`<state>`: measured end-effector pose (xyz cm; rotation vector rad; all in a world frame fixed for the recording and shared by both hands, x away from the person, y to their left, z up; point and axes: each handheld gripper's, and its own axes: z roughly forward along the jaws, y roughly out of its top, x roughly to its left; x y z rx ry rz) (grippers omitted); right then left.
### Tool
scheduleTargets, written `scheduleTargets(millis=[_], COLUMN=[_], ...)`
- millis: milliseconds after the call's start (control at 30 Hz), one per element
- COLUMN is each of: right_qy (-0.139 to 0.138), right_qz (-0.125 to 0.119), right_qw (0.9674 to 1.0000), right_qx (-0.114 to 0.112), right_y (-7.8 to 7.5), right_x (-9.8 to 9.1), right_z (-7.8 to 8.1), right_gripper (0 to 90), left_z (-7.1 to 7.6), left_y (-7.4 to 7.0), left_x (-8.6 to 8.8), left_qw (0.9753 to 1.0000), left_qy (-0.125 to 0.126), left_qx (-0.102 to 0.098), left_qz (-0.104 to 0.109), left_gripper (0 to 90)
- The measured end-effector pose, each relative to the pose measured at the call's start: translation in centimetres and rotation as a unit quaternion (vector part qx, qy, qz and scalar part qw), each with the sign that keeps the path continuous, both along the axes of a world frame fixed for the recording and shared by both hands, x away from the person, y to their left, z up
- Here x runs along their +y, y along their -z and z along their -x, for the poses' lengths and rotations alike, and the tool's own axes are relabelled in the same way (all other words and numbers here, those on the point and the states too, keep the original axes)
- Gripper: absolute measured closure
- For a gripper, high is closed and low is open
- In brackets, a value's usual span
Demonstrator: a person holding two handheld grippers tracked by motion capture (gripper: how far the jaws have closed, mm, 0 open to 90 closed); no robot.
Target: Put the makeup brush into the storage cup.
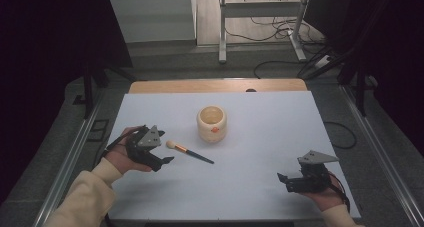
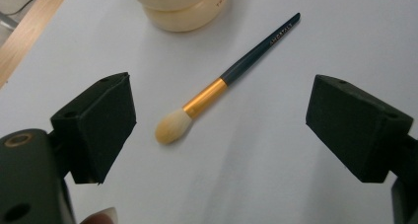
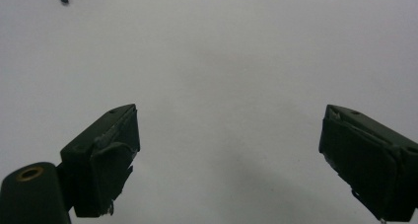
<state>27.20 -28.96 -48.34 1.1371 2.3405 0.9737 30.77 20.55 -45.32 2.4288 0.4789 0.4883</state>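
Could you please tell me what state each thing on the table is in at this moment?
Makeup brush: lying flat on the white sheet, not gripped, bristle end toward the left tool.
Cream pot: upright, open at the top, apart from the brush.
Left tool: open, jaws wide on either side of the brush head, not touching it.
Right tool: open, holding nothing, over bare sheet.

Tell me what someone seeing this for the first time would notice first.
Probably the cream-coloured round wooden pot at the middle of the white table cover. Next, the dark-handled makeup brush with gold ferrule lying just before it, between the open left gripper's jaws.
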Motion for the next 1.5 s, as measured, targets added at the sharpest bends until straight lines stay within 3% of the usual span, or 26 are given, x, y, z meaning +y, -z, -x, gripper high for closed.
scheduleTargets(millis=[300, 467, 700, 1067, 1267, 1400, 1500], right_qy=[0.0, 0.0, 0.0, 0.0, 0.0, 0.0, 0.0], right_qz=[0.001, 0.002, 0.002, 0.002, 0.002, 0.002, 0.002], right_qw=[1.0, 1.0, 1.0, 1.0, 1.0, 1.0, 1.0], right_qx=[0.0, 0.0, 0.001, 0.0, 0.0, 0.001, 0.001], right_y=[0.0, 0.0, 0.1, 0.0, 0.1, 0.1, 0.1], right_x=[0.0, 0.0, 0.0, 0.0, 0.0, 0.0, 0.0], right_z=[0.0, 0.0, 0.0, 0.0, 0.0, 0.0, 0.0], right_gripper=[8.6, 8.6, 8.7, 8.6, 8.6, 8.7, 8.6], left_z=[-0.6, -0.9, -1.0, -1.7, -2.0, -2.1, -2.1], left_y=[0.0, 0.1, 0.1, 0.3, 0.6, 0.5, 0.5], left_x=[-0.3, -0.5, -0.7, -0.6, -0.8, -1.0, -1.3], left_qw=[0.9996, 0.9984, 0.997, 0.9959, 0.9951, 0.9953, 0.9942], left_qy=[0.024, 0.051, 0.068, 0.088, 0.094, 0.094, 0.103], left_qx=[-0.001, -0.015, -0.02, -0.004, 0.003, 0.011, 0.015], left_qz=[-0.014, -0.02, -0.031, -0.022, -0.03, -0.021, -0.029], left_gripper=[13.0, 13.3, 14.0, 9.6, 8.8, 6.3, 5.7])
